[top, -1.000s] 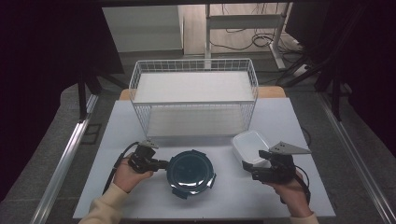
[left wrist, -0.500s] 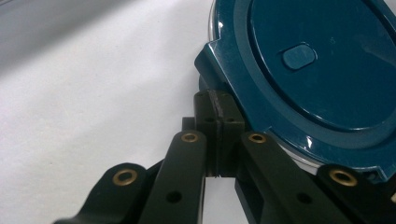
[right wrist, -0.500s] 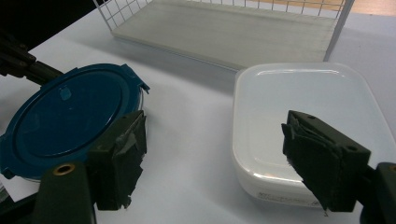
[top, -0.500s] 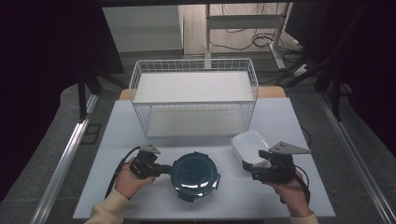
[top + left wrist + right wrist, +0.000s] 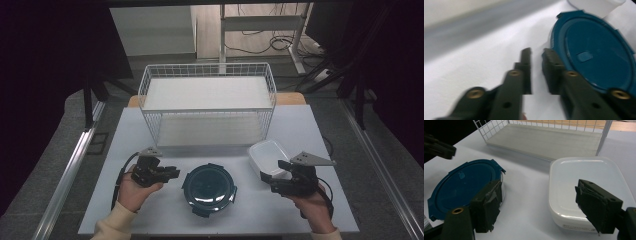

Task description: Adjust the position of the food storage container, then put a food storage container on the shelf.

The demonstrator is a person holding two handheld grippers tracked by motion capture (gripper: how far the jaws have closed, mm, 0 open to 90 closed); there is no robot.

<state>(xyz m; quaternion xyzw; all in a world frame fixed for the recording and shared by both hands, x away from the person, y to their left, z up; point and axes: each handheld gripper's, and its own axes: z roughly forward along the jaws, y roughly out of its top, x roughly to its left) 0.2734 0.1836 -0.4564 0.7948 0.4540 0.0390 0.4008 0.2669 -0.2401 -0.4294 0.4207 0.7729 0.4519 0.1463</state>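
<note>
A: Where is the blue round lid (image 5: 209,184) right now?

B: It lies flat on the white table (image 5: 300,125), near the front edge and about midway between the two hands. The left gripper (image 5: 170,173) sits just to its left, a little apart from its rim.

A: Is that gripper gripping it?

B: No. Its jaws have just been opening, and in the left gripper view a narrow gap shows between them with nothing in it; the lid's edge lies just beside the right-hand jaw. Released, then.

A: And the right gripper (image 5: 276,176)?

B: It is at the right, at the near end of the white rectangular container (image 5: 266,156). In the right gripper view its jaws stand wide apart, one over the lid's edge, the other over the container's near corner; neither pad presses on anything.

A: What is behind them?

B: A white wire basket (image 5: 207,102) stands at the far side of the table, well apart from both grippers.
</note>
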